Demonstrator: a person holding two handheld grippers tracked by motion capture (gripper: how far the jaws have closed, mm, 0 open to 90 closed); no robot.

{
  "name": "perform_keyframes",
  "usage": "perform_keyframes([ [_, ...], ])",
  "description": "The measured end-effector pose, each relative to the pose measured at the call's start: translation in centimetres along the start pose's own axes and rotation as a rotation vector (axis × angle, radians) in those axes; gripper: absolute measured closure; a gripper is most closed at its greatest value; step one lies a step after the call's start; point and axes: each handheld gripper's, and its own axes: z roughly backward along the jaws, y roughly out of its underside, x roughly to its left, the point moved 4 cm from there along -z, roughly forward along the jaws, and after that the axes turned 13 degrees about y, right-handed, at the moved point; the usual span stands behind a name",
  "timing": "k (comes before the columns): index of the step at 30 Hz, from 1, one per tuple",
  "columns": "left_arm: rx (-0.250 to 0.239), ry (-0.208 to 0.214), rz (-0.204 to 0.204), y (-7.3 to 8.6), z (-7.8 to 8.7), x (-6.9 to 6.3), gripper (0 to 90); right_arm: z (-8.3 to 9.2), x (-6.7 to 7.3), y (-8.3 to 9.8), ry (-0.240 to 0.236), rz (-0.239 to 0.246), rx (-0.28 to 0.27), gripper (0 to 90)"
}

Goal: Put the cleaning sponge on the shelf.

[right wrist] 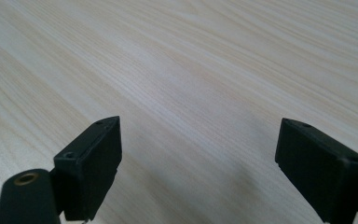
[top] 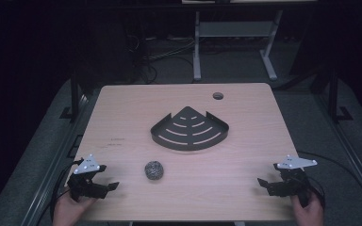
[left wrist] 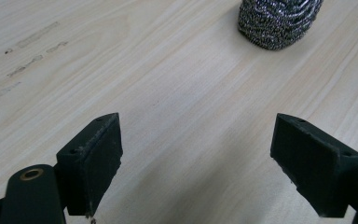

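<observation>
A steel wool scouring ball (top: pixel 154 170) lies on the wooden table (top: pixel 245 103) near the front, left of centre. Behind it, mid-table, sits a black quarter-round corner shelf (top: pixel 190 130) with curved slots and a low rim. My left gripper (top: pixel 111 183) rests low at the front left corner, open, nothing between its jaws. In the left gripper view the ball (left wrist: pixel 278 21) lies ahead and to the right of the open left gripper (left wrist: pixel 198 156). My right gripper (top: pixel 263 183) is at the front right, open and empty. In the right gripper view the right gripper (right wrist: pixel 200 158) has bare wood ahead of it.
A round cable hole (top: pixel 218 96) is in the table's far right part. Faint marks (top: pixel 117 142) show on the wood at the left. Beyond the table stand white desk legs (top: pixel 197 47) on dark floor. Cables trail from both grippers off the front edge.
</observation>
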Motion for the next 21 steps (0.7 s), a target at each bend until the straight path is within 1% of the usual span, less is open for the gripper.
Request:
perform_keyframes([
  [4, 0.003, 0.013, -0.002, 0.1, -0.1, -0.1, 15.9, -0.2, 0.1, -0.1, -0.002, 0.011, 0.008, 14.1],
  [9, 0.013, 0.013, -0.016, 0.0, -0.2, -0.3, 15.9, -0.2, 0.3, -0.2, -0.001, 0.014, 0.006, 14.1],
  [10, 0.029, 0.007, -0.029, -0.2, -0.3, -0.4, 15.9, -0.1, 0.3, -0.2, 0.005, 0.015, 0.009, 14.1],
  [12, 0.026, 0.010, -0.031, -0.3, -0.3, -0.5, 15.9, -0.1, 0.3, -0.2, 0.007, 0.016, 0.008, 14.1],
  [13, 0.023, 0.011, -0.041, -0.5, -0.4, -0.8, 15.9, 0.0, 0.2, -0.2, 0.007, 0.016, 0.007, 14.1],
  [15, 0.025, 0.019, -0.046, -0.6, -0.4, -0.8, 15.9, 0.0, 0.2, -0.2, 0.008, 0.015, 0.008, 14.1],
  [16, 0.024, 0.026, -0.049, -1.0, -0.4, -1.0, 15.9, 0.0, 0.2, -0.2, 0.009, 0.015, 0.007, 14.1],
  [17, 0.024, 0.026, -0.049, -1.0, -0.4, -1.0, 15.9, 0.0, 0.2, -0.2, 0.011, 0.014, 0.006, 14.1],
  [18, 0.024, 0.026, -0.059, -1.3, -0.4, -1.2, 15.9, 0.0, 0.2, -0.2, 0.011, 0.013, 0.006, 14.1],
  [21, 0.026, 0.026, -0.072, -1.7, -0.3, -1.5, 15.9, 0.0, 0.1, -0.2, 0.012, 0.010, 0.008, 14.1],
])
